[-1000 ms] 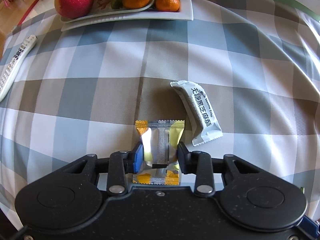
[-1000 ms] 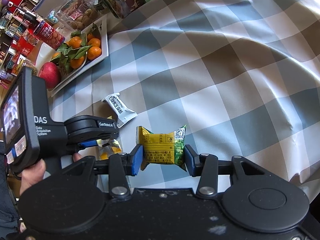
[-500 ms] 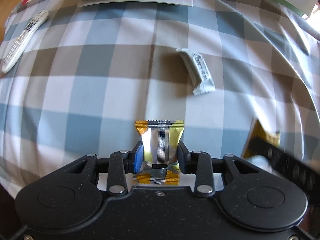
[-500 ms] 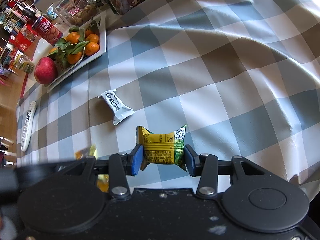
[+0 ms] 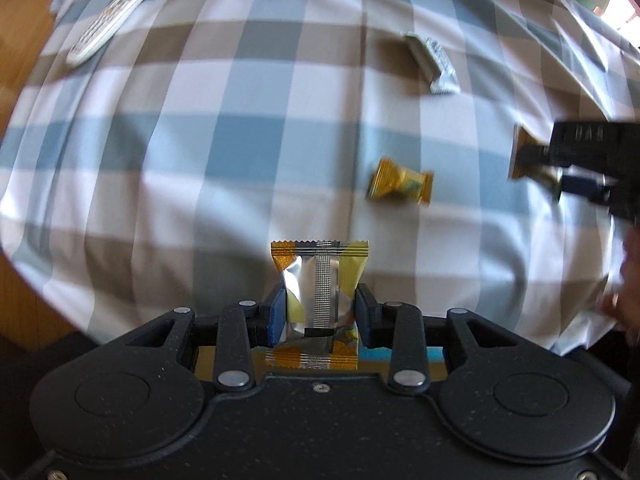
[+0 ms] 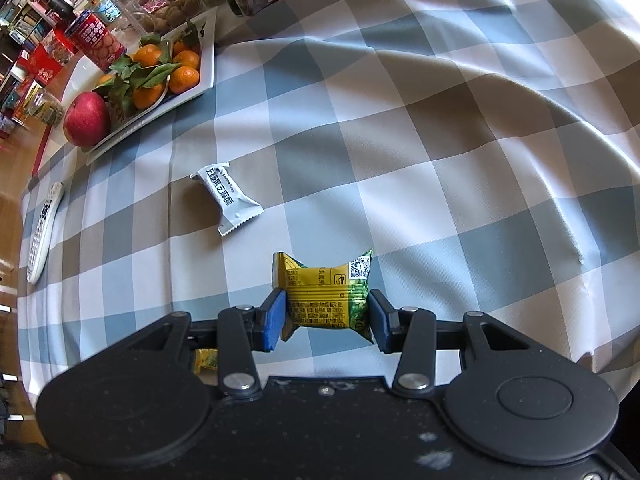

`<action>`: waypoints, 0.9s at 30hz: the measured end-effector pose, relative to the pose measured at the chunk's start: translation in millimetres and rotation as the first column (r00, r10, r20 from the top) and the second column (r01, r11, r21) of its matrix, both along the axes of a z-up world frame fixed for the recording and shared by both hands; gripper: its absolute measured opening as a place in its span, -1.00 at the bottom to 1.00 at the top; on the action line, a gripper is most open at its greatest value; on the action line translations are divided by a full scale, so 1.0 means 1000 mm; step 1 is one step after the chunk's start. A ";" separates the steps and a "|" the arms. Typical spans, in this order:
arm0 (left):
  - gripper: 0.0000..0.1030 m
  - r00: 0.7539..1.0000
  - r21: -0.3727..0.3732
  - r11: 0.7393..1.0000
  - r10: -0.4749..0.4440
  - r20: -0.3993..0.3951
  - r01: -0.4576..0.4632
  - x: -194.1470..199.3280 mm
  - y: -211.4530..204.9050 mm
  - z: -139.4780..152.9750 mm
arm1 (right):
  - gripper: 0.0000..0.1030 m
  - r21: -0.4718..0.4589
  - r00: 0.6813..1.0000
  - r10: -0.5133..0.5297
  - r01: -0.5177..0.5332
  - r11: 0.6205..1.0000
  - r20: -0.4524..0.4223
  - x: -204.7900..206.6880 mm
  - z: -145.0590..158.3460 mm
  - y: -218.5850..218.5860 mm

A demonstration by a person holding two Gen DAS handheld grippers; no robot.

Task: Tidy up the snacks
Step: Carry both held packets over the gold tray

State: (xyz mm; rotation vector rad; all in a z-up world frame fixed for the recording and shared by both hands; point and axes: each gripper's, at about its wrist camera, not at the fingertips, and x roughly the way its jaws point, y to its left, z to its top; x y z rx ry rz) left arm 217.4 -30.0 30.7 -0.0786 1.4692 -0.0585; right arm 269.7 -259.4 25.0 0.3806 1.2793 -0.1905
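Heads up: both of your grippers are loaded. The left gripper (image 5: 320, 304) is clamped on a silver-and-yellow packet (image 5: 319, 280) and the right gripper (image 6: 326, 316) is pinching a yellow-green packet (image 6: 325, 294) by its middle. Those foil wrappers are slick and puffy, so a quick swing could let one slide out. A gold snack (image 5: 400, 182) lies loose at 1 o'clock of your left gripper and the white bar (image 6: 226, 198) at 11 o'clock of your right one: easy to knock off the checked tablecloth (image 6: 400, 140).

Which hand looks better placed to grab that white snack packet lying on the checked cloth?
Probably the right, though neither is free. The right gripper is shut on a yellow-green packet, and the left gripper on a silver-yellow packet. The white packet lies just beyond the right gripper, farther from the left.
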 end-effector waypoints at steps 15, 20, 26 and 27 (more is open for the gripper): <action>-0.15 0.998 -0.037 0.997 0.066 0.012 -0.066 -0.075 0.021 0.006 | -0.10 -0.031 0.999 0.038 -0.038 0.999 0.015 -0.020 -0.001 0.000; -0.15 0.995 -0.029 0.996 0.091 0.038 -0.090 -0.089 0.030 0.008 | -0.10 -0.008 0.997 0.029 -0.029 1.000 0.074 -0.041 0.013 -0.004; -0.15 0.991 -0.029 0.993 0.117 0.071 -0.115 -0.104 0.043 0.012 | -0.10 -0.020 0.985 0.024 -0.021 1.000 0.170 -0.091 0.041 0.004; -0.15 0.990 -0.033 0.993 0.118 0.074 -0.116 -0.106 0.044 0.012 | -0.10 0.007 0.984 0.013 -0.015 1.000 0.177 -0.101 0.043 0.004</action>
